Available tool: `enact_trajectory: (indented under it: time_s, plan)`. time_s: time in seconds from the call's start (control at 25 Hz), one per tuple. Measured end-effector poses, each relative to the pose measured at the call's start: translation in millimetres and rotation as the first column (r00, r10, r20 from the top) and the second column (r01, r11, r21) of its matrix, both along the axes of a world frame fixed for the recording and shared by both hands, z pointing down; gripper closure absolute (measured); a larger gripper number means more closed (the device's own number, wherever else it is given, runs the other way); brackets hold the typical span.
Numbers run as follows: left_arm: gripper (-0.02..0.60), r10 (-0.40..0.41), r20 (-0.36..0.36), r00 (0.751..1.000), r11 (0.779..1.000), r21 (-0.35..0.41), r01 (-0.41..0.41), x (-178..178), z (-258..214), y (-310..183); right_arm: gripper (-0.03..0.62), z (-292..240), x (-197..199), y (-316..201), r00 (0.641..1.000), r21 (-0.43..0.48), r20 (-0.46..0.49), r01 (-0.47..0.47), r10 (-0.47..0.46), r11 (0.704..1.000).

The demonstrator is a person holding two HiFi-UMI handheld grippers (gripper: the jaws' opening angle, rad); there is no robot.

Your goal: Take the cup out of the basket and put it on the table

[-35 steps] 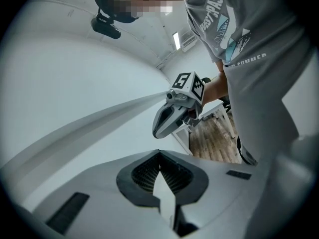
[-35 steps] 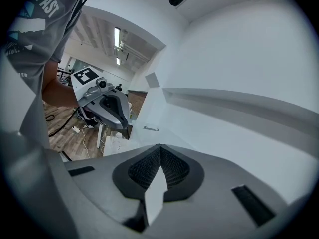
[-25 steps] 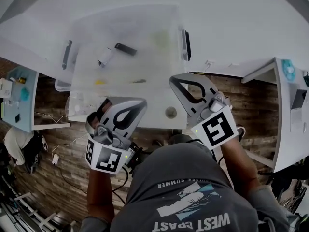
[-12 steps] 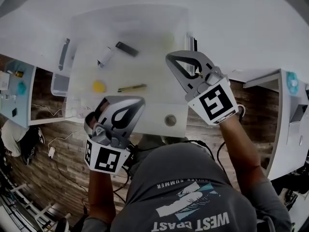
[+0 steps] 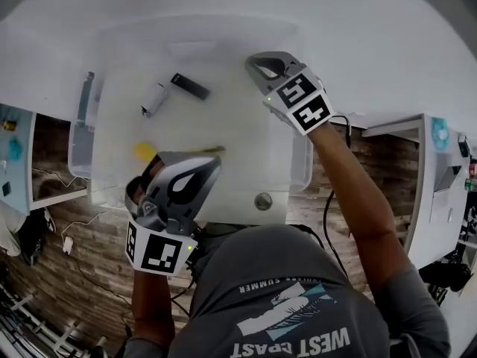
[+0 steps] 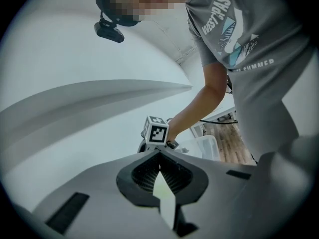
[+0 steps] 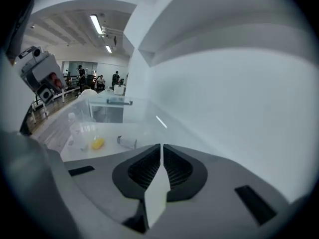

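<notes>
A clear plastic basket (image 5: pixel 88 136) stands on the white table (image 5: pixel 373 43). Inside lie a black bar (image 5: pixel 191 86), a white tube (image 5: pixel 154 99), a yellow piece (image 5: pixel 144 151) and a thin stick. A faint clear cup-like shape (image 7: pixel 77 126) shows at the basket's left end in the right gripper view; I cannot pick it out in the head view. My right gripper (image 5: pixel 251 60) hangs shut and empty over the basket's far right part. My left gripper (image 5: pixel 218 158) is shut and empty over the basket's near edge.
A round grommet (image 5: pixel 262 201) sits in the table by its near edge. A side desk with small items (image 5: pixel 11 136) stands at the left, another desk (image 5: pixel 440 170) at the right. A cable trails from the right forearm (image 5: pixel 332 200).
The right gripper has swung from the table's near edge out and away over the basket's far right part. The left gripper has shifted a little over the near edge.
</notes>
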State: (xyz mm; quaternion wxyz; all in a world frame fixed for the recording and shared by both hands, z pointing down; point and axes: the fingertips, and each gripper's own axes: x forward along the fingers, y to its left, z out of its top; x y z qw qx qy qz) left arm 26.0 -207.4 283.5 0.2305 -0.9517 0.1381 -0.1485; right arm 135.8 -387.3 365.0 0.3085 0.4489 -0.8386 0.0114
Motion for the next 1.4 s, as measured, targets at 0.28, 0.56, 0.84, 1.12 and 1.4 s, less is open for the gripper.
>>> enact_trajectory:
  time_s: [0.28,0.56,0.84,1.12,1.4]
  plan:
    - [0.572,0.006,-0.028,1.000,0.999,-0.033,-0.007,-16.7,10.5,-28.1,0.511,67.9,9.2,-52.2,0.992,-0.184,-0.093,-0.105,0.089,0.977]
    - [0.572,0.016,-0.051,0.999,0.999,-0.042,-0.018,-28.8,13.0,-43.9,0.459,135.4,25.5,-68.5,0.973,-0.344,-0.185,-0.196,0.139,0.918]
    - [0.572,0.025,-0.070,0.997,0.999,-0.039,-0.027,-41.7,8.7,-47.3,0.425,198.2,46.0,-65.8,0.925,-0.466,-0.352,-0.303,0.139,0.832]
    - [0.572,0.030,-0.065,0.997,0.999,-0.035,-0.032,-55.1,8.2,-48.0,0.425,241.2,60.7,-61.0,0.882,-0.536,-0.455,-0.381,0.122,0.754]
    - [0.572,0.027,-0.065,0.998,0.999,-0.029,-0.028,-62.9,6.3,-42.7,0.557,256.9,55.0,-52.1,0.874,-0.542,-0.484,-0.340,0.045,0.769]
